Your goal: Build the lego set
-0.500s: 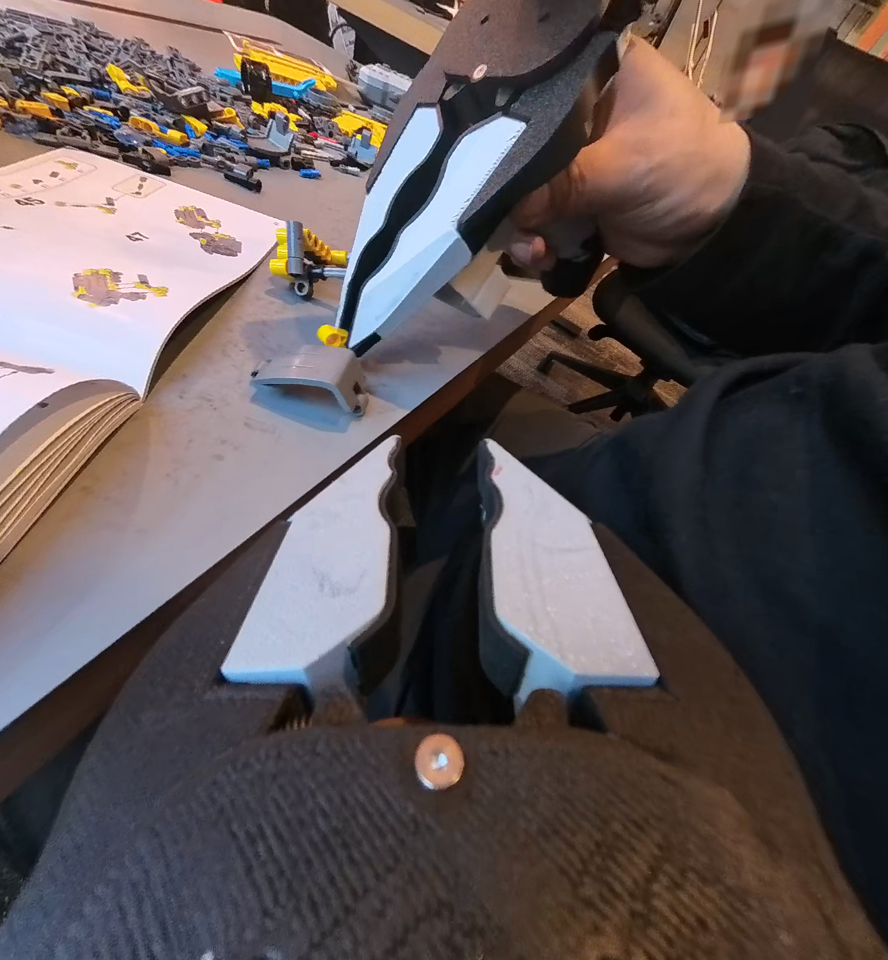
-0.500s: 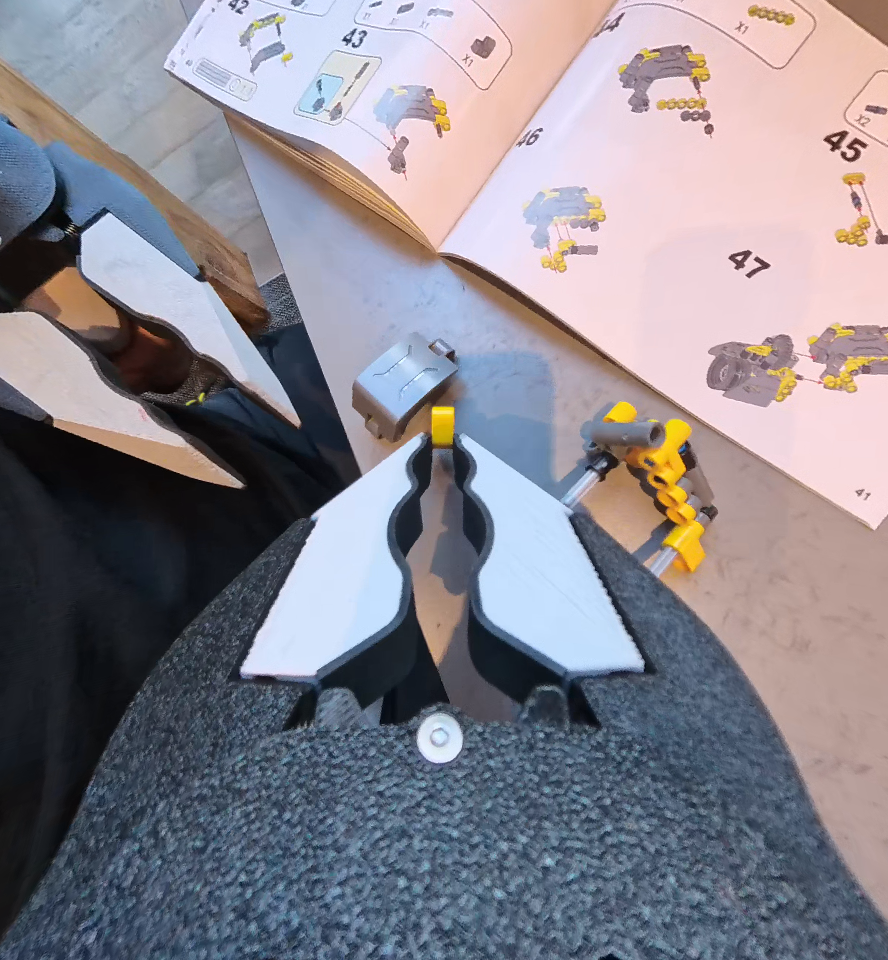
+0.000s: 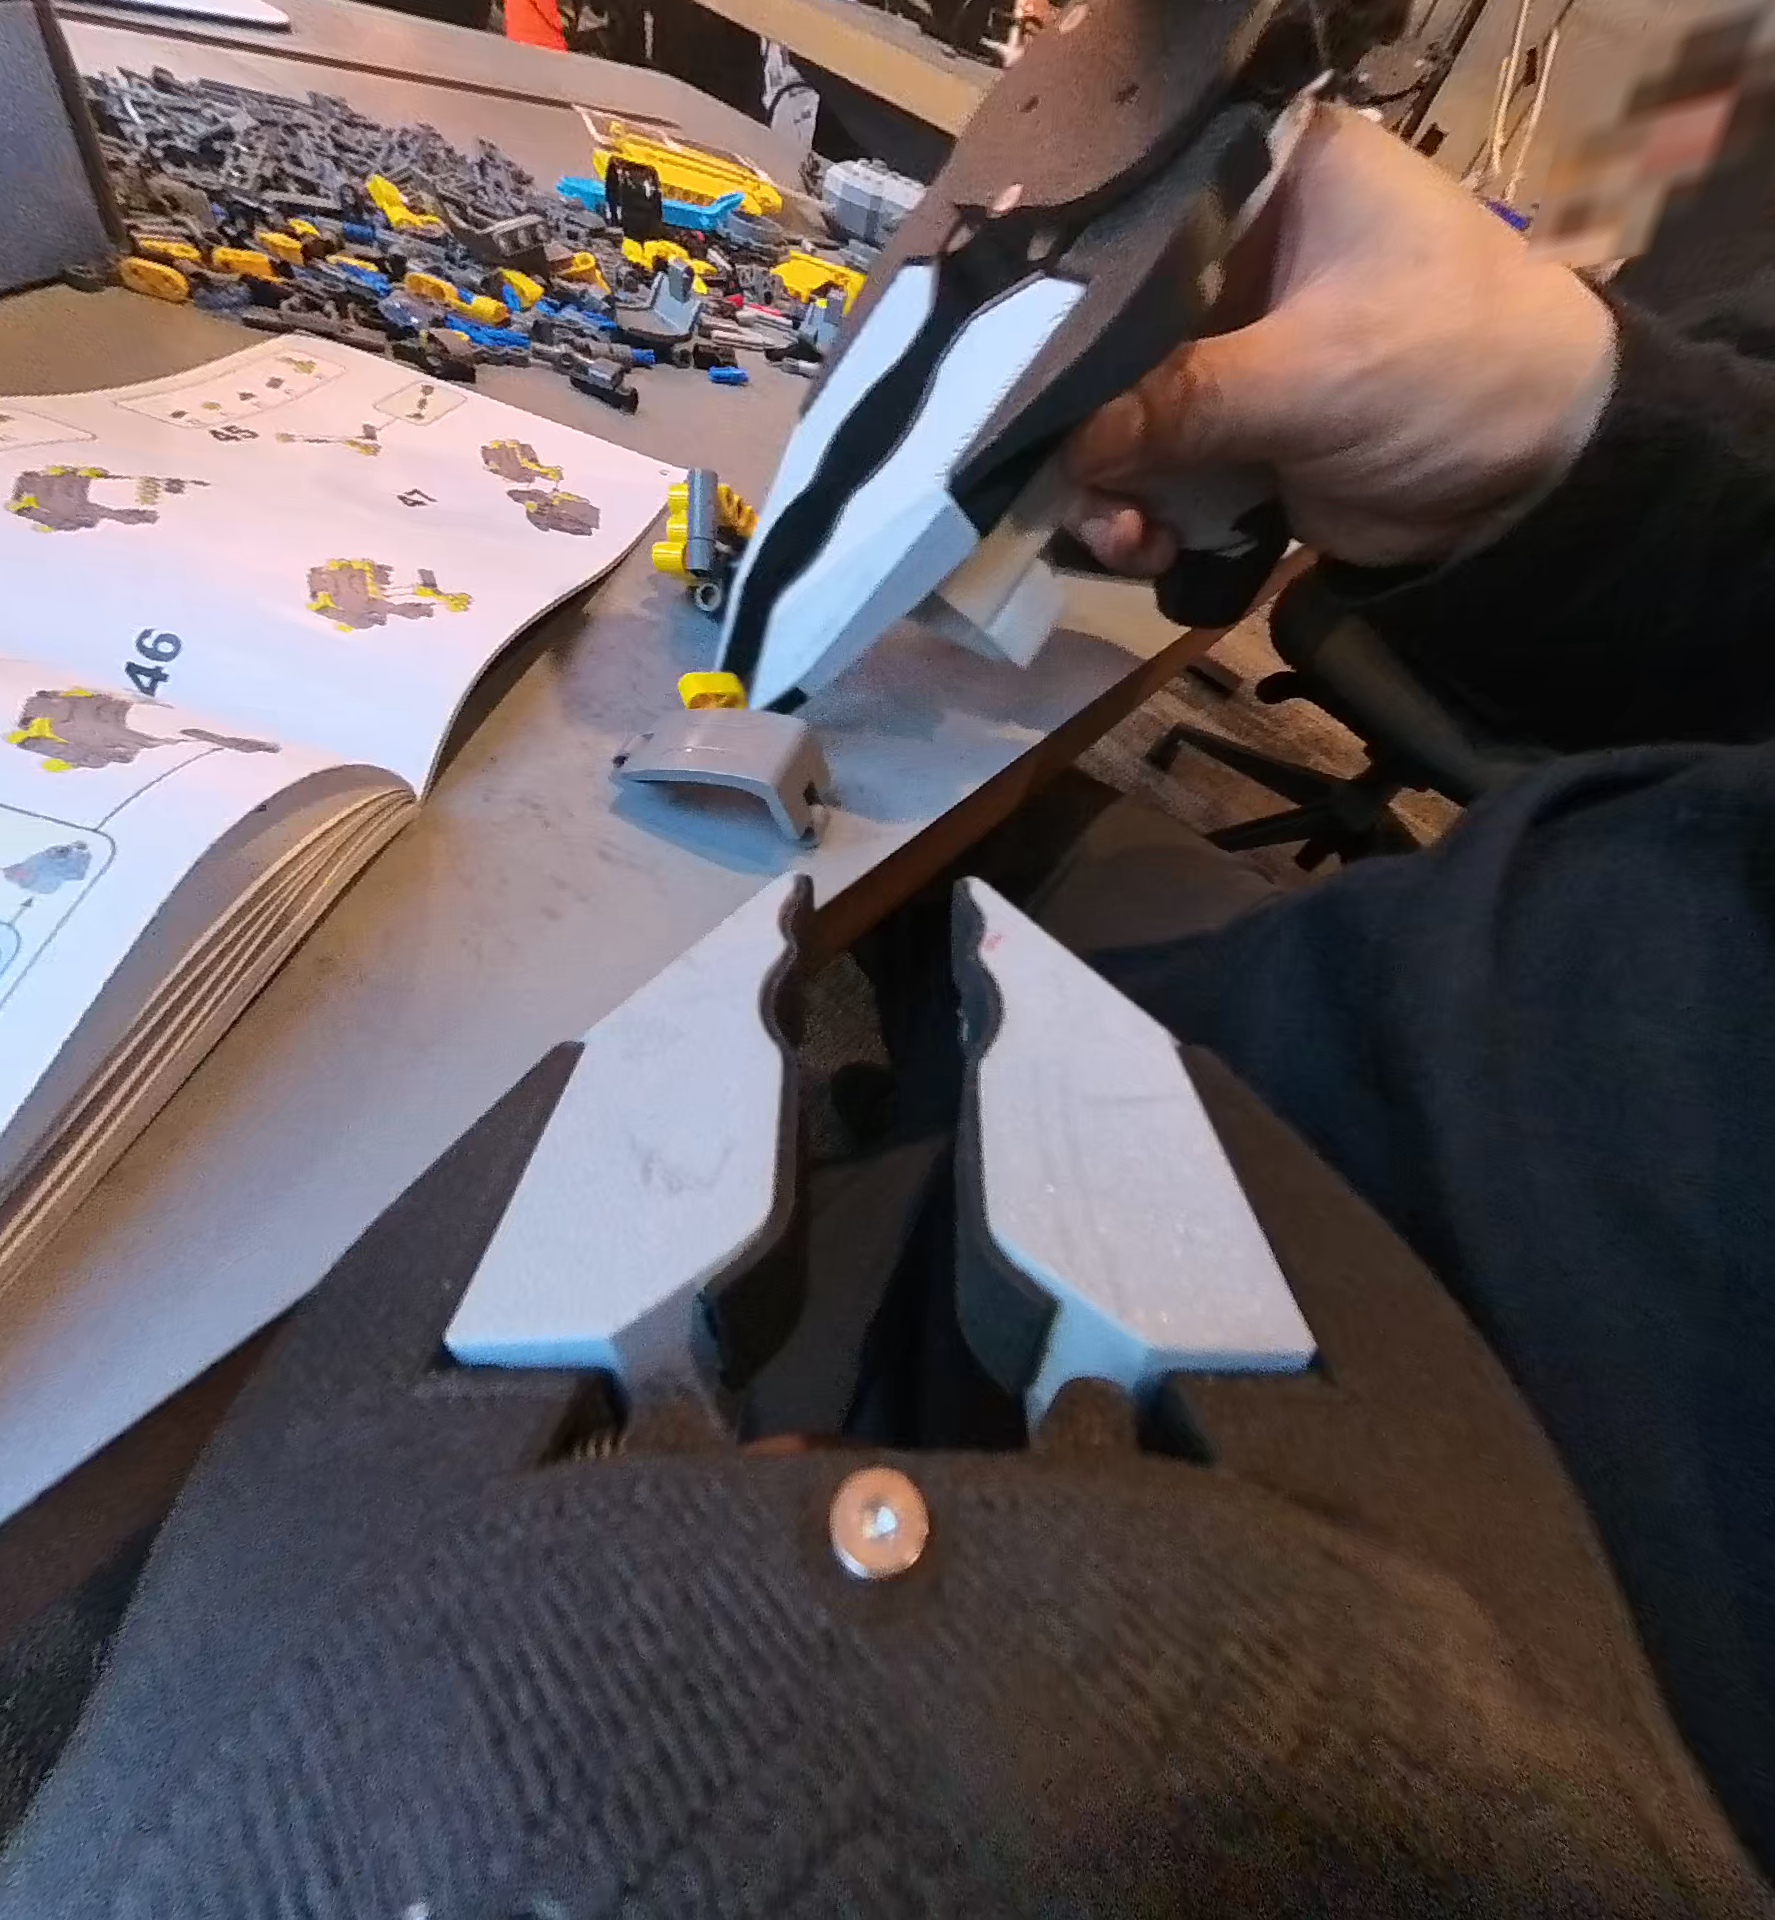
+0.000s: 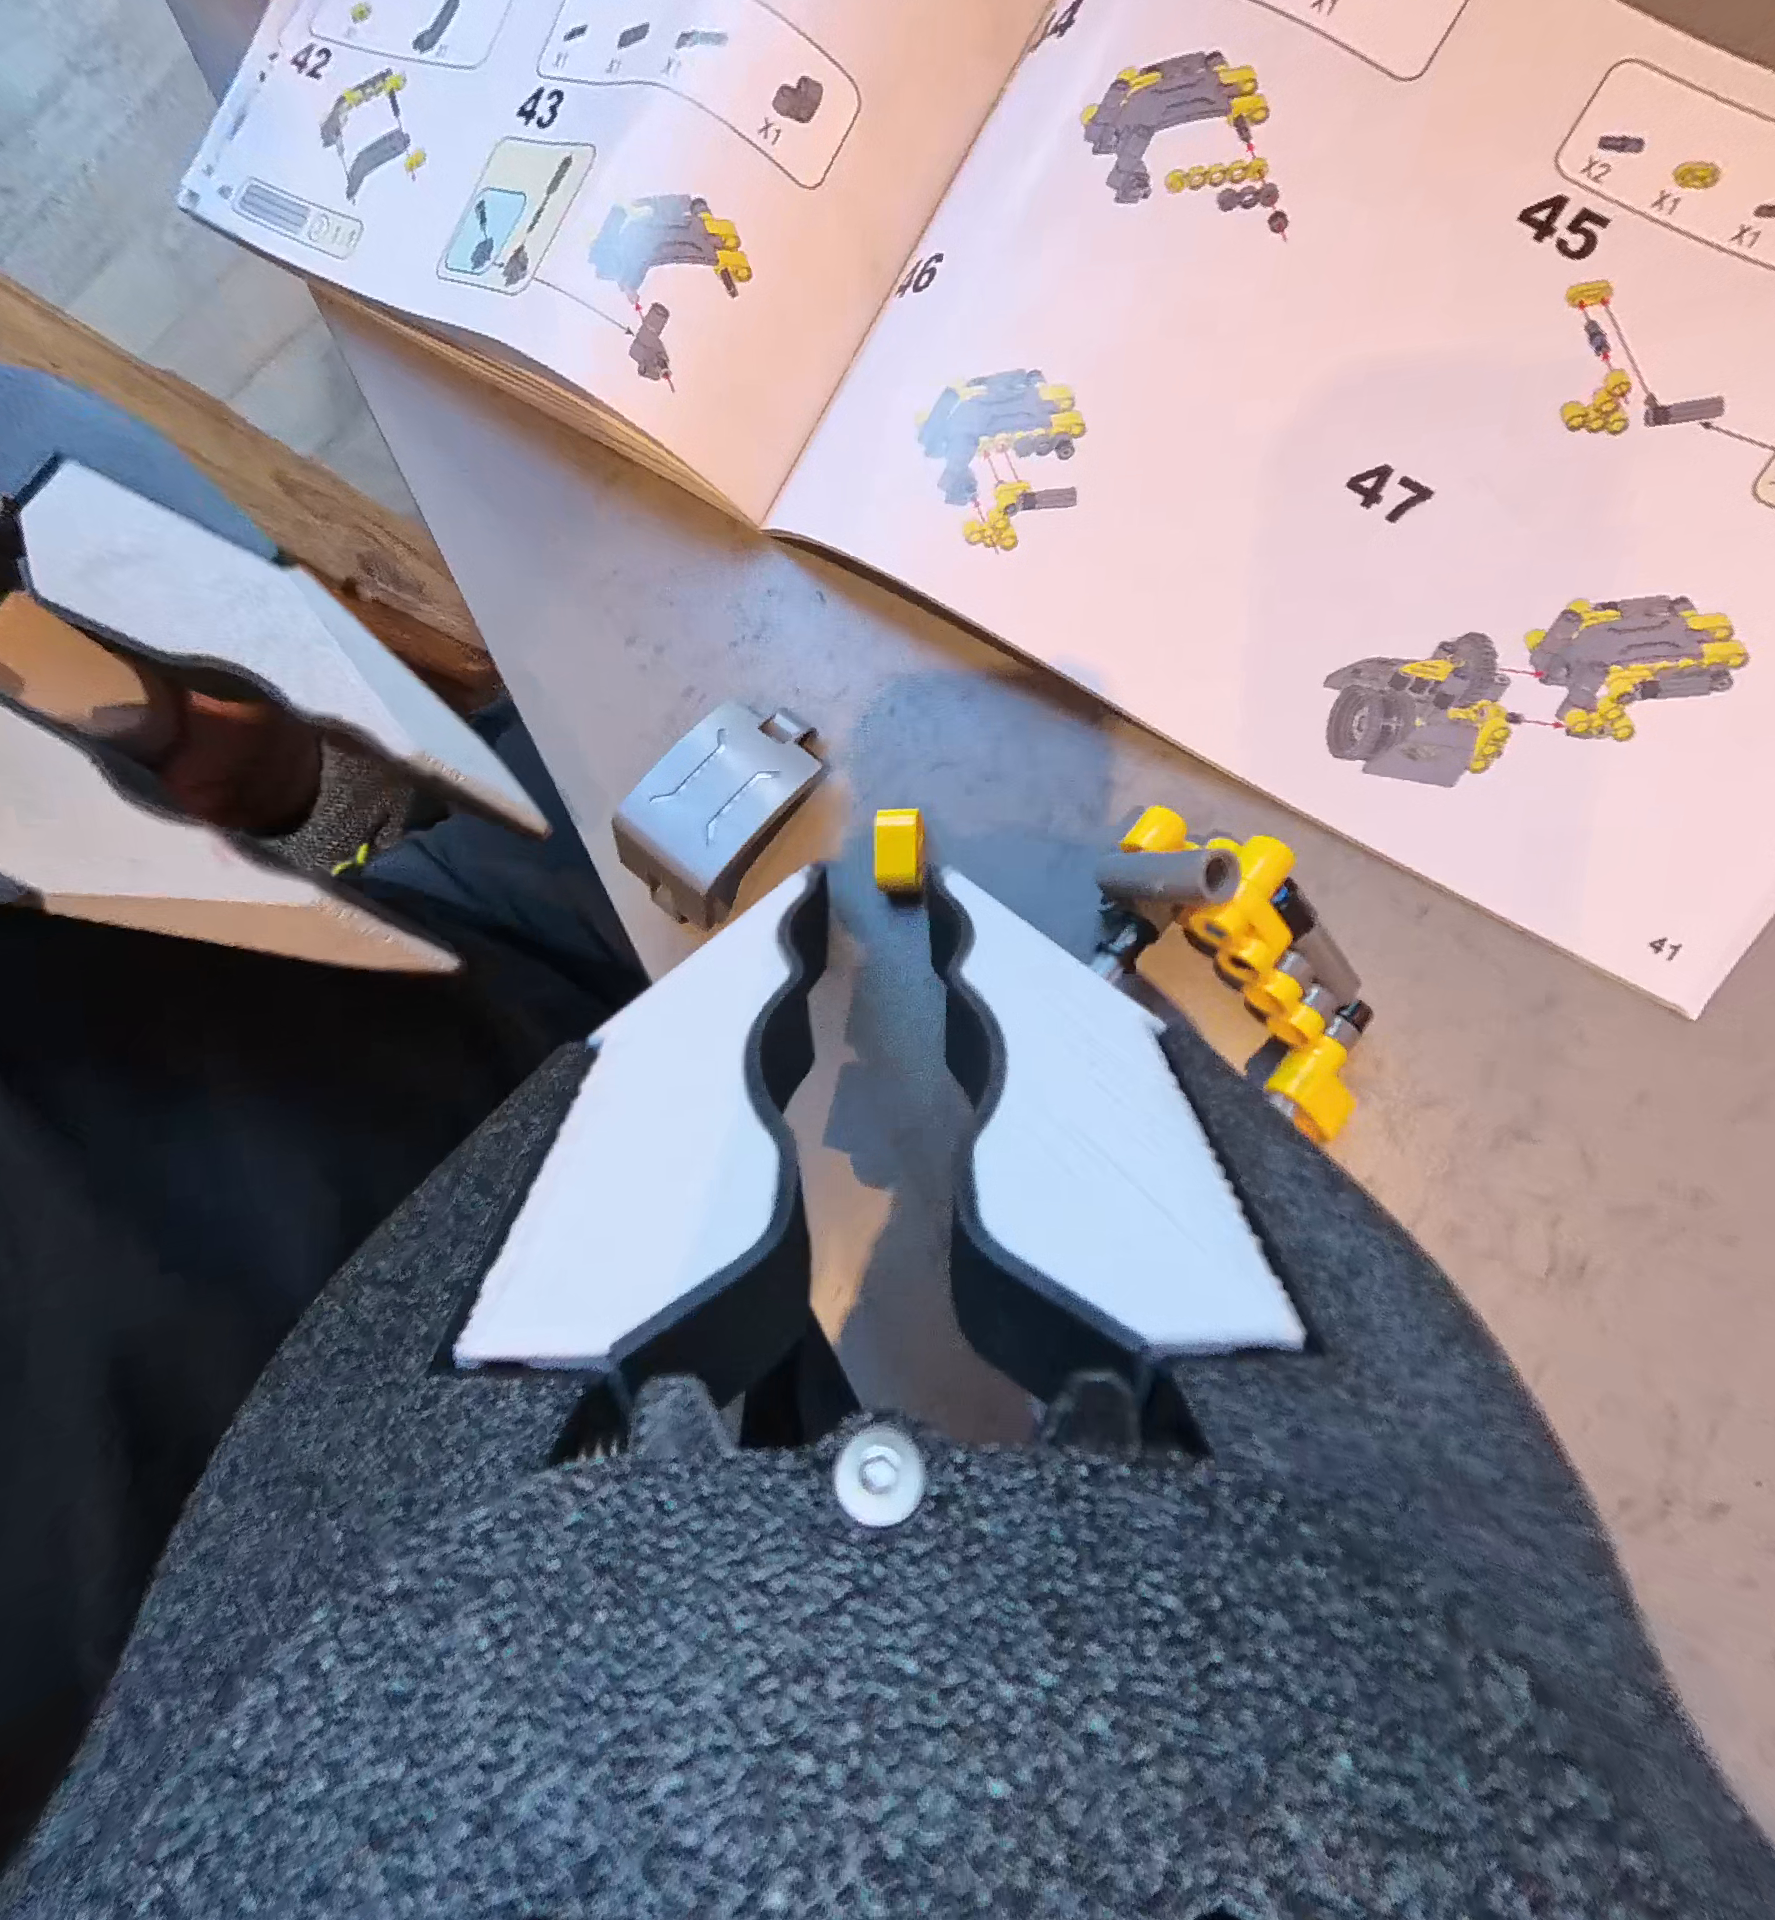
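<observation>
The right hand-held gripper (image 4: pixel 881 883) points down at the grey surface (image 4: pixel 1548 1195) with its fingers spread apart; a small yellow piece (image 4: pixel 898 850) lies on the surface just at the fingertips, in the gap between them and close to the right finger, and whether it touches that finger cannot be told. Just left of that piece rests a curved grey panel piece (image 4: pixel 717 810), lying apart from the fingers. To the right sits a small yellow-and-grey assembly (image 4: pixel 1247 956) of pins and connectors, near the right finger. Beyond these an open instruction booklet (image 4: pixel 1278 416) lies flat, its pages showing diagrams of grey and yellow parts. The left hand-held gripper (image 3: pixel 878 909) hangs off the near edge of the surface, over a dark garment, its fingers parted and holding nothing. From its camera the right hand-held gripper is seen gripped by a person's hand (image 3: pixel 1382 353), tips down beside the yellow piece and grey panel. Farther back a pile of loose building pieces (image 3: pixel 426 260), grey, yellow and blue, spreads across the surface.
</observation>
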`<state>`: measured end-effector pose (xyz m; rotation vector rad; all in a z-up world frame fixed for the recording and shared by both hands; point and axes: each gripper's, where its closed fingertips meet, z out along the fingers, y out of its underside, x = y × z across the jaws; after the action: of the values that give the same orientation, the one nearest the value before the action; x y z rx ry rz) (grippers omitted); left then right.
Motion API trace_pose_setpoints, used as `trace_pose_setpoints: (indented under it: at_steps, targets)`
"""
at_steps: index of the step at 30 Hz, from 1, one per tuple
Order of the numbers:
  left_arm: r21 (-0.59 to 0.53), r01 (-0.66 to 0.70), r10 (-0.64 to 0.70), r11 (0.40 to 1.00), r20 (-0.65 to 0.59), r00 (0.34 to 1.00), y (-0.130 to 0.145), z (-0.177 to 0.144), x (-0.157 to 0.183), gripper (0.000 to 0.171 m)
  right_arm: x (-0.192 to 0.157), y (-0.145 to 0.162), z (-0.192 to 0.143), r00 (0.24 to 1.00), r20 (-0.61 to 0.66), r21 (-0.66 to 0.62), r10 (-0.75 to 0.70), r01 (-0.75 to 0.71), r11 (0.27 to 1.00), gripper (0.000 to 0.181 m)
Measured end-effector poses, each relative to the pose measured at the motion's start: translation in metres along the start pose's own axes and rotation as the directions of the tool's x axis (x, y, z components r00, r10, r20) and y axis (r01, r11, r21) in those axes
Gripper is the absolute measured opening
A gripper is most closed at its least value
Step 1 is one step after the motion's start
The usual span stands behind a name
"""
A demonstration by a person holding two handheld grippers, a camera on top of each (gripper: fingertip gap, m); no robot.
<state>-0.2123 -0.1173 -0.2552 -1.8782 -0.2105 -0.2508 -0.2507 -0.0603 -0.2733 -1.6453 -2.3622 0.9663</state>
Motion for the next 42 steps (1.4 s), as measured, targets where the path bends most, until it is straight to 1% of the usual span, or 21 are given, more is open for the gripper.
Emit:
trace_pose_setpoints:
  at_steps: [5,10,12,13,16,18,24,28,32,35,37,40,42]
  targets:
    - [0.016,0.029,-0.030,0.999,0.049,0.998,-0.009,-0.002,-0.015,0.025,-0.002,0.007,-0.006,1.000,0.004,-0.008,-0.030,0.030,1.000,0.020]
    - [-0.001,0.082,-0.081,0.997,0.060,0.995,-0.014,0.007,-0.025,0.026,-0.004,0.002,0.000,0.998,0.025,0.017,-0.066,0.066,0.998,0.017]
    - [-0.024,0.098,-0.096,0.995,0.055,0.994,-0.015,0.013,-0.028,0.026,-0.005,-0.001,0.003,0.997,0.036,0.021,-0.074,0.073,0.997,0.014]
    - [-0.037,0.109,-0.108,0.993,0.049,0.993,-0.015,0.016,-0.028,0.025,-0.006,-0.002,0.004,0.996,0.042,0.022,-0.079,0.078,0.997,0.013]
    - [-0.070,0.146,-0.147,0.987,-0.007,0.989,-0.013,0.022,-0.023,0.016,-0.010,-0.002,0.004,0.992,0.065,0.021,-0.105,0.104,0.994,0.013]
    - [-0.081,0.161,-0.164,0.984,-0.029,0.986,-0.011,0.025,-0.021,0.014,-0.010,0.001,0.000,0.991,0.065,0.015,-0.119,0.119,0.993,0.014]
    - [-0.090,0.157,-0.162,0.984,-0.054,0.985,-0.011,0.030,-0.015,0.014,-0.007,0.009,-0.012,0.990,0.085,0.005,-0.111,0.111,0.994,0.022]
    - [-0.100,0.159,-0.167,0.982,-0.079,0.983,-0.009,0.034,-0.010,0.012,-0.011,0.015,-0.014,0.988,0.121,-0.003,-0.099,0.101,0.995,0.023]
    - [-0.098,0.164,-0.173,0.982,-0.097,0.980,-0.008,0.034,-0.008,0.014,-0.014,0.016,-0.013,0.988,0.123,-0.002,-0.099,0.100,0.995,0.023]
    - [-0.105,0.144,-0.154,0.984,-0.087,0.984,-0.005,0.028,-0.009,0.021,-0.015,0.016,-0.012,0.988,0.111,-0.006,-0.105,0.107,0.994,0.023]
    - [-0.091,0.120,-0.126,0.989,-0.066,0.990,-0.004,0.019,-0.012,0.025,-0.015,0.013,-0.015,0.989,0.094,0.006,-0.115,0.115,0.993,0.023]
    - [-0.063,0.028,-0.031,0.998,-0.043,0.999,-0.006,0.012,-0.009,0.027,-0.013,0.005,-0.022,0.989,0.067,0.059,-0.130,0.126,0.990,0.023]
    - [-0.051,-0.007,0.004,0.999,-0.062,0.998,-0.008,0.013,0.000,0.028,-0.008,-0.001,-0.026,0.991,0.035,0.095,-0.128,0.124,0.988,0.023]
